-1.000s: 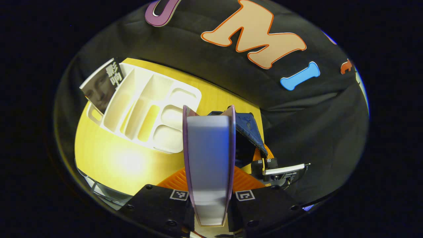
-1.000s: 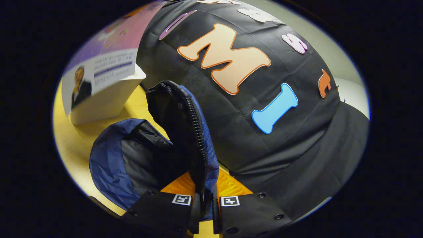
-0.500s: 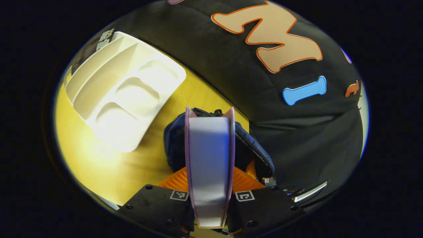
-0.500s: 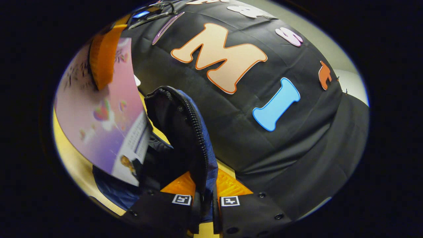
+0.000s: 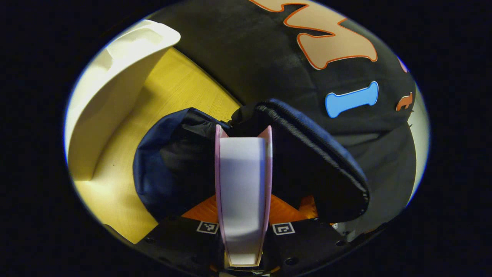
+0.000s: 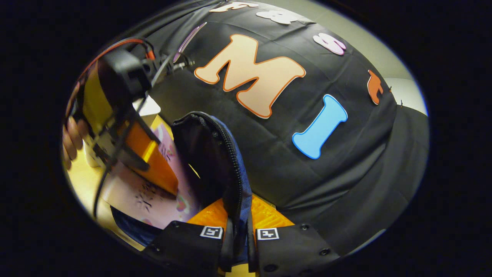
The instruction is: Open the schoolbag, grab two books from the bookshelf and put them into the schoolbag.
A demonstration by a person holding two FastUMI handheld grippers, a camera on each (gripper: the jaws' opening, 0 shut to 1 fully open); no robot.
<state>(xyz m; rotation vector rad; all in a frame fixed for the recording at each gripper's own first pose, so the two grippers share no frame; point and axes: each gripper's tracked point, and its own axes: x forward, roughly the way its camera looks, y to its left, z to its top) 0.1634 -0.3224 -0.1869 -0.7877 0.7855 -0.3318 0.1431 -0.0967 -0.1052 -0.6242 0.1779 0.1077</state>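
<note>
**Book going in, and the flap is the one thing that can spoil it**

Closest in the left gripper view, the left gripper [image 5: 243, 200] has its two fingers pinched flat against the covers of a pink book [image 5: 243, 192], held edge-on and aimed straight down into the schoolbag [image 5: 173, 169]. The far end of the book is right at the dark open mouth. In the right gripper view, the right gripper [image 6: 238, 234] has its fingers nearly together, clamped on the zipper flap [image 6: 226, 161] and holding it upright to keep that mouth wide.

Just beyond, a hand [image 6: 71, 138] carries the left gripper down over the bag, the book's pink cover sliding in beside the flap.

The dangers, as I judge them: if the right gripper's pinch slips, the soft flap folds over the opening and the book jams on it. The book's leading corner could also snag the lining or the zipper teeth and twist in the grip. Let go too soon and it may tip out onto the table [image 5: 115, 184].

Farther back sits the white bookshelf [image 5: 111, 96], well apart from the bag.
</note>
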